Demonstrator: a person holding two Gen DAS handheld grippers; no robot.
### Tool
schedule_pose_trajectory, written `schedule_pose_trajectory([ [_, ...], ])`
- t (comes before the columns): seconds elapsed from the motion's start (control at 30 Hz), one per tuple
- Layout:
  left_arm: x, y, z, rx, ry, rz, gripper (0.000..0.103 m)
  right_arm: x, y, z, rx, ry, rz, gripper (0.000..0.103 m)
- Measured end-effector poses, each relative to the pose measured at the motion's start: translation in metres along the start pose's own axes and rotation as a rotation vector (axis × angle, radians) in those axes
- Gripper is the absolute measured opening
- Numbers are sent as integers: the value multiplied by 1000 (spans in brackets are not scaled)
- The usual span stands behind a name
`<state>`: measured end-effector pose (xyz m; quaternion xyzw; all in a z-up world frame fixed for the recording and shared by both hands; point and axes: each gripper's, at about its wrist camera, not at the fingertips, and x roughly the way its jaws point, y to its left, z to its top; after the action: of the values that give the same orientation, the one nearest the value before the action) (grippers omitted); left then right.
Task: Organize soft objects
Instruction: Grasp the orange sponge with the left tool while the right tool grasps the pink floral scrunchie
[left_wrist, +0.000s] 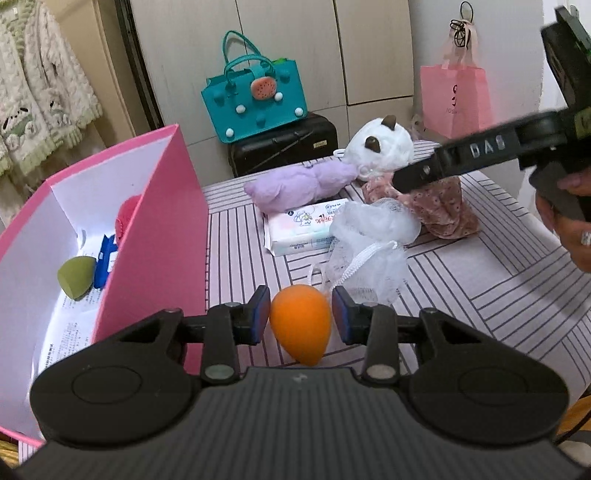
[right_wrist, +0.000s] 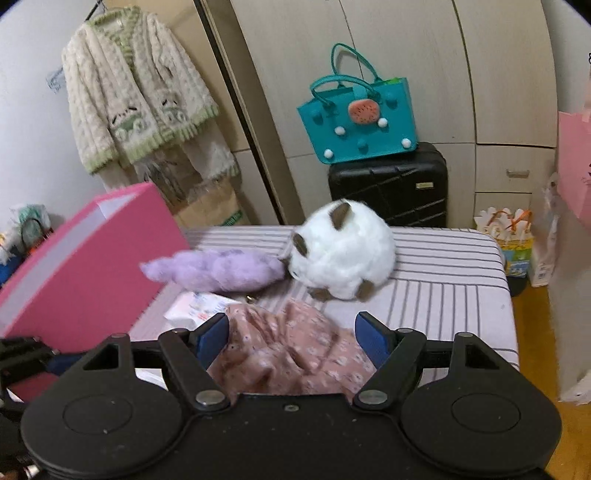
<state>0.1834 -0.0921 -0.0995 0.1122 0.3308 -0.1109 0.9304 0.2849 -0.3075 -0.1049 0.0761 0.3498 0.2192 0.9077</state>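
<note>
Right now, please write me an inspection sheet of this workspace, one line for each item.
Surface: striped cover, no spill seen.
Job's things: orange sponge egg, white mesh puff, tissue pack, lilac plush, white plush, floral cloth all on the cover; pink box holds a green sponge egg.
Clutter: nothing seen.
Grippers: left gripper shut on the orange sponge egg; right gripper open, its fingers on both sides of the floral cloth.
Cables: nothing seen.
Surroundings: teal bag on black suitcase; hanging cardigan; pink paper bag.
</note>
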Motion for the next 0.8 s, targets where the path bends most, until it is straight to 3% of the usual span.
schedule_pose_trajectory([
  [0.2, 9, 0, 1, -13, 6, 21, 38, -1, -17, -14, 26, 40, -5, 80],
  [0.43, 13, 2, 2, -41, 13, 15, 39, -5, -11, -32, -87, 45, -48, 80],
  [0.47, 14, 2, 1, -49, 15, 11, 39, -7, -9, -36, -111, 34, -53, 71],
  [0.5, 15, 2, 0, -54, 16, 10, 39, -8, -6, -39, -137, 16, -60, 51],
  [0.6, 14, 2, -3, -51, 14, 2, 39, -14, 2, -47, -221, -14, -83, 27],
  [0.8, 14, 1, -5, -67, 22, -3, 39, -26, 1, -52, -233, -24, -106, 21],
])
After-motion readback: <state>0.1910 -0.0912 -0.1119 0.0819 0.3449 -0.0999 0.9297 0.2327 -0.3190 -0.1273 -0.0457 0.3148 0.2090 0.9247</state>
